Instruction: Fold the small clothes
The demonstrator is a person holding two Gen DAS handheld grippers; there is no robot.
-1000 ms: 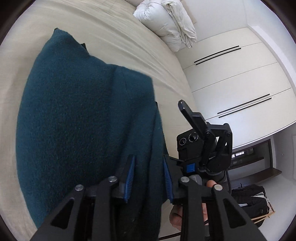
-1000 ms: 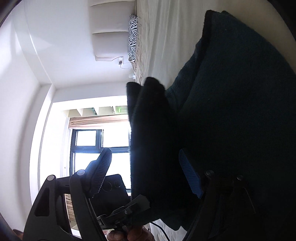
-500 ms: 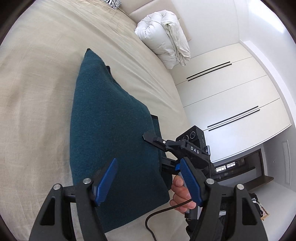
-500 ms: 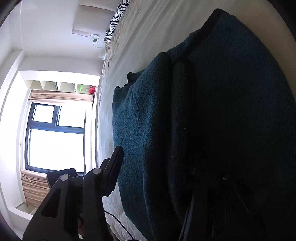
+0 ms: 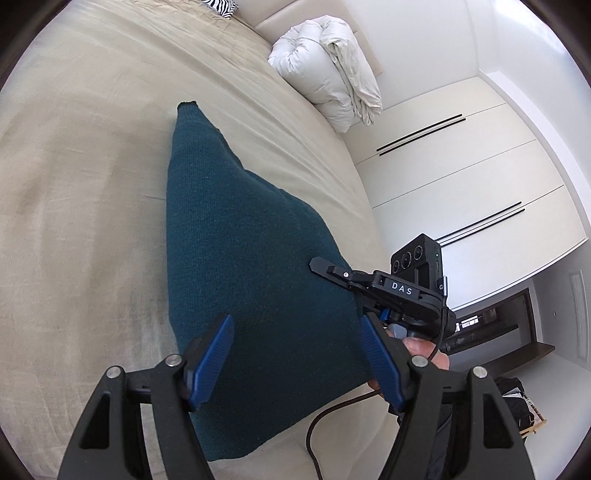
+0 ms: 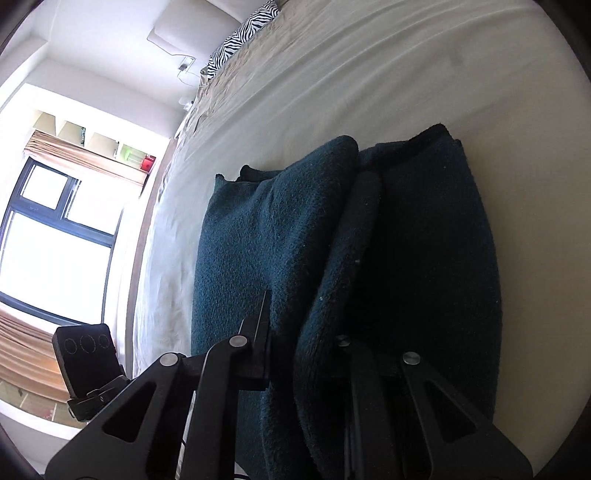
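Observation:
A dark teal knitted garment (image 5: 240,266) lies folded on the beige bed (image 5: 85,177). My left gripper (image 5: 295,354) is open and empty, held just above the garment's near end. My right gripper (image 5: 332,271) shows at the garment's right edge in the left wrist view. In the right wrist view my right gripper (image 6: 306,343) is closed on the stacked fold of the garment (image 6: 266,236), with the cloth between its jaws. The right finger's tip is hidden by the cloth.
A rolled white duvet (image 5: 332,85) lies at the far end of the bed. A zebra-print pillow (image 6: 243,33) sits by the headboard. White wardrobe doors (image 5: 461,177) stand to the right. A window (image 6: 48,236) is on the other side. A cable (image 5: 332,417) trails near the bed edge.
My left gripper let go of the garment, opened and drew back. The garment came down from hanging to lying flat on the bed. My right gripper closed on its fold.

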